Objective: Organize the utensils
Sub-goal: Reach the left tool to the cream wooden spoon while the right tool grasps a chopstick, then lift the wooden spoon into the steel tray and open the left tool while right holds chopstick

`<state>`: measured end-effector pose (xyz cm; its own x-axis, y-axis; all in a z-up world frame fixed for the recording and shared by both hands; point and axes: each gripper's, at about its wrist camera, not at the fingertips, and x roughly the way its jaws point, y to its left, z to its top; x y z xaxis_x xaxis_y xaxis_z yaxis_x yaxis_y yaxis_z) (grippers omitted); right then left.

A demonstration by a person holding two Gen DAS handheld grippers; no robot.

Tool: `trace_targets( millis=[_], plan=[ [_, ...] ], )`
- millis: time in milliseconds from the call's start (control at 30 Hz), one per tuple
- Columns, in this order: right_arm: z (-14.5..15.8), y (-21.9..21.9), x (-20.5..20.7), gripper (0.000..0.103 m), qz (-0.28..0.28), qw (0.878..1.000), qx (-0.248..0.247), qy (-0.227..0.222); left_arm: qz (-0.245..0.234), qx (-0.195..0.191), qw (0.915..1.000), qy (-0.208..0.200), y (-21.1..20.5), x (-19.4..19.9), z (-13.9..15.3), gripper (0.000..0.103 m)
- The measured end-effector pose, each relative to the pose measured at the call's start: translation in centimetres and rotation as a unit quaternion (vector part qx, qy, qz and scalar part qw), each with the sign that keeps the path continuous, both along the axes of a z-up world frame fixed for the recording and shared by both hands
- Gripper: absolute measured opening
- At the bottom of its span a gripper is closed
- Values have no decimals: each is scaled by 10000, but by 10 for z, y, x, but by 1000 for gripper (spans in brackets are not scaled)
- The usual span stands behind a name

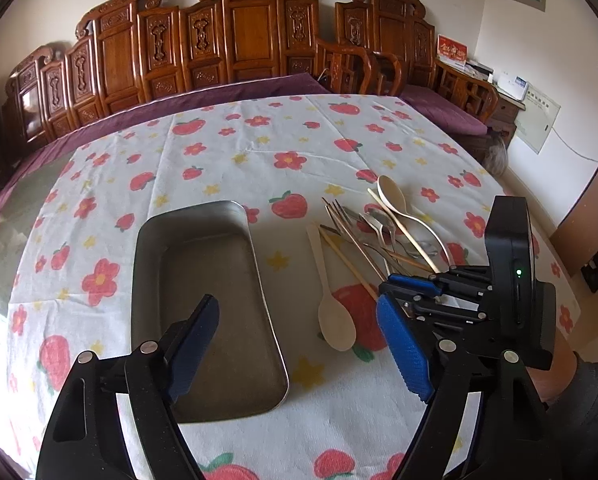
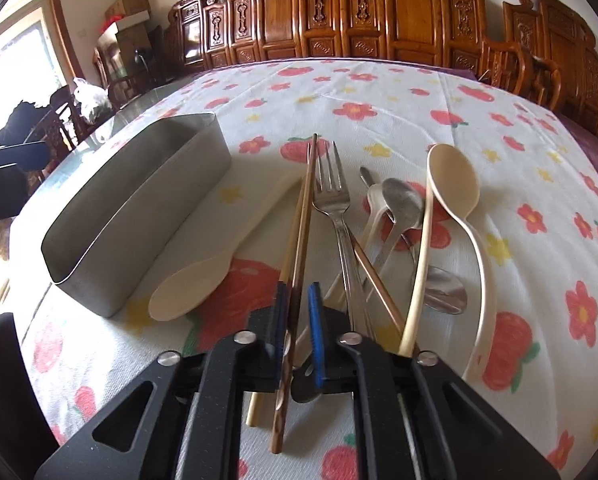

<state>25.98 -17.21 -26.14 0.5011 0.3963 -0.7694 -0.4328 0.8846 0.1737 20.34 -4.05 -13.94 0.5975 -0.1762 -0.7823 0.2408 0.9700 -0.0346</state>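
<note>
right gripper point(image 2: 297, 320): jaws pinched down narrow on the dark brown chopstick point(image 2: 299, 248), gripping it low on the shaft, near the end closest to the person. Looks like a proper hold from where I'm standing.

left gripper point(image 1: 299, 344): jaws wide apart, nothing between them, hovering over the near end of the metal tray point(image 1: 207, 312).

step in hand: I'd say this is the pick. The chopstick is clamped but not yet lifted off the bench point(image 2: 379, 92).

next move: probably lift it clear and carry it left to the tray. It needs to go up first, since the tray wall is fairly tall on that side.

where the stuff is: utensils lie in a loose heap on the strawberry tablecloth point(image 1: 219, 152), right of the tray. The tray is empty so far.

in the way: a pale bamboo chopstick point(image 2: 287, 280) lies touching the gripped one and could get dragged along. The fork point(image 2: 331, 200) sits just beside it with another brown chopstick point(image 2: 375, 280) crossing its handle.

other bits: a wooden spoon point(image 2: 203, 276) lies between heap and tray. There's a long cream spoon point(image 2: 455, 188) on the far right, and small metal spoons point(image 2: 403, 204) tangled in the middle.

background: a carved wooden bench seat point(image 1: 235, 28) behind it all.
</note>
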Motion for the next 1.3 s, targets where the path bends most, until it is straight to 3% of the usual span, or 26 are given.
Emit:
trace_targets(
  millis=[167, 433, 600, 700, 800, 1067, 1300],
  plan=[
    [9, -14, -2, 6, -151, 9995, 258, -121, -85, 113, 9999, 99, -11, 13, -7, 73],
    [36, -47, -5, 6, -479, 9945, 800, -481, -352, 305, 9979, 449, -38, 40, -28, 56],
    [35, -58, -2, 6, -595, 9940, 744, -546, -481, 521, 9948, 733, -55, 60, -45, 44],
    [34, -62, -1, 6, -647, 9937, 721, -555, -475, 582, 9918, 1029, -58, 73, -59, 43],
    [33, -64, -1, 6, -665, 9935, 718, -581, -406, 650, 9883, 1321, -60, 83, -73, 30],
    [33, -64, -1, 6, -657, 9934, 727, -605, -284, 952, 9838, 1491, -64, 88, -89, 23],
    [32, -60, -3, 6, -610, 9938, 701, -608, -145, 753, 9819, 1729, -59, 94, -97, 15]
  ],
)
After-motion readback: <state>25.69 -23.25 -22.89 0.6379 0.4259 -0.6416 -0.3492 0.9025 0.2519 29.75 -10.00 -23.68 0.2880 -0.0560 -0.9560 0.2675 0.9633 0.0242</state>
